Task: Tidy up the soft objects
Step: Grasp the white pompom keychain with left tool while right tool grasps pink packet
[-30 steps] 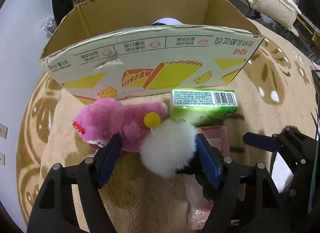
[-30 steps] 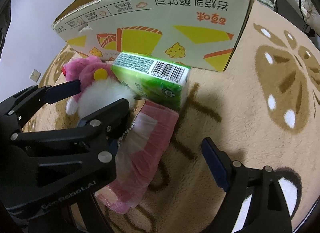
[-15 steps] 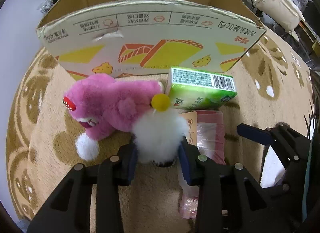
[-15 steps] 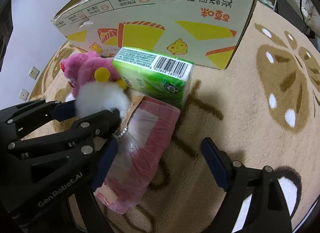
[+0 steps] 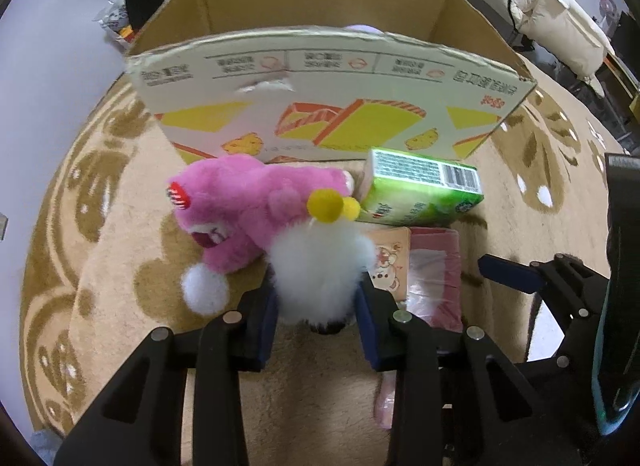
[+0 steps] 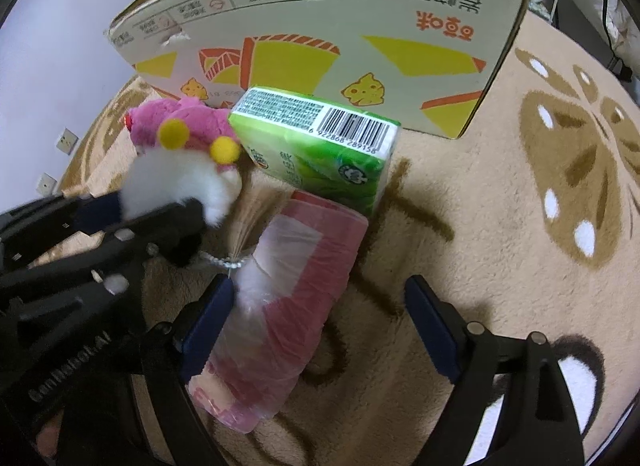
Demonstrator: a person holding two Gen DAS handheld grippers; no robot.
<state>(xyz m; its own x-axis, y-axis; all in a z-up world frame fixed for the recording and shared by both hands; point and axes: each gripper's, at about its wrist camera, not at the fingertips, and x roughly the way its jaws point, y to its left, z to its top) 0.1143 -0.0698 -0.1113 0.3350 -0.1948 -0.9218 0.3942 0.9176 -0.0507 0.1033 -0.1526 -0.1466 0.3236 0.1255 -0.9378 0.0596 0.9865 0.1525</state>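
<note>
White fluffy pompom toy (image 5: 320, 266), round-bodied, bearing two yellow balls (image 5: 325, 205) at its far end and a bead chain with a paper tag (image 6: 240, 242) at its near end; it is sitting between the blue pads of the left gripper (image 5: 318, 320), whose jaws have just been closing and are now pressing its sides, its long axis running away from the camera toward the cardboard box (image 5: 332, 105). It is resting against a pink plush bear (image 5: 244, 209) lying sideways on the beige patterned rug (image 5: 120, 258), head pointing left. Beside these, a green tissue pack (image 6: 316, 145) is lying in front of the box, touching a pink plastic-wrapped bundle (image 6: 288, 306). The right gripper (image 6: 320, 322) is hanging over that bundle, jaws standing wide, gripping nothing.
</note>
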